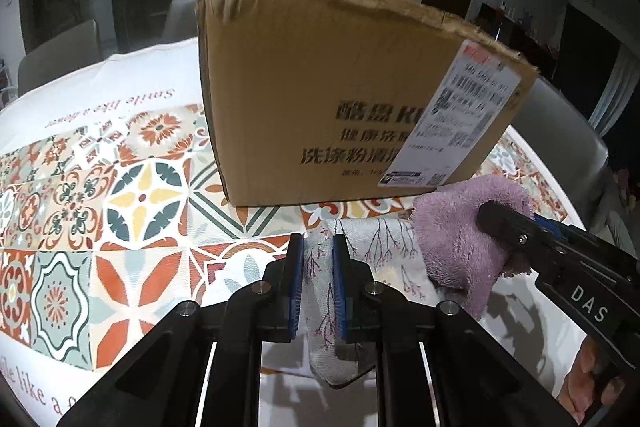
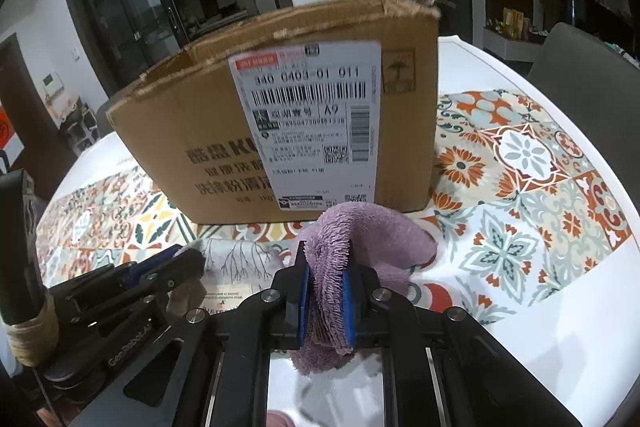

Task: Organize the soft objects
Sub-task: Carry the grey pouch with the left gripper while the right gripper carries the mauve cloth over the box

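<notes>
Since both cloths are only pinched by a fold, the obvious risk from here is one of them slipping out on the way to the box. Starting on the left: the left tongs (image 1: 318,259) are clamped on a thin bunch of the white branch-print cloth (image 1: 384,247), and most of that cloth trails to the right across the bench (image 1: 120,187) and runs under the purple towel (image 1: 460,227). So if the two hands pull apart or rise unevenly, I'd guess one fabric drags the other along, or the print cloth peels out of the pads. It looks like light woven stuff, whitish with dark twig and little pink bud prints, rumpled and limp. Moving right, the right tongs (image 2: 326,291) are squeezed shut on a ridge of that towel, which is fluffy lilac terry, thick and floppy, with a loose lobe hanging off to the right and another bit drooping under the jaws. That dangling part could snag the torn top edge of the cardboard box (image 2: 200,131), which stands just behind both cloths and is pretty tall, so a low carry would likely bump its front wall and shove it across the slick tile-print covering. Can't see inside the box from either camera, so no idea how much room is in there.
</notes>
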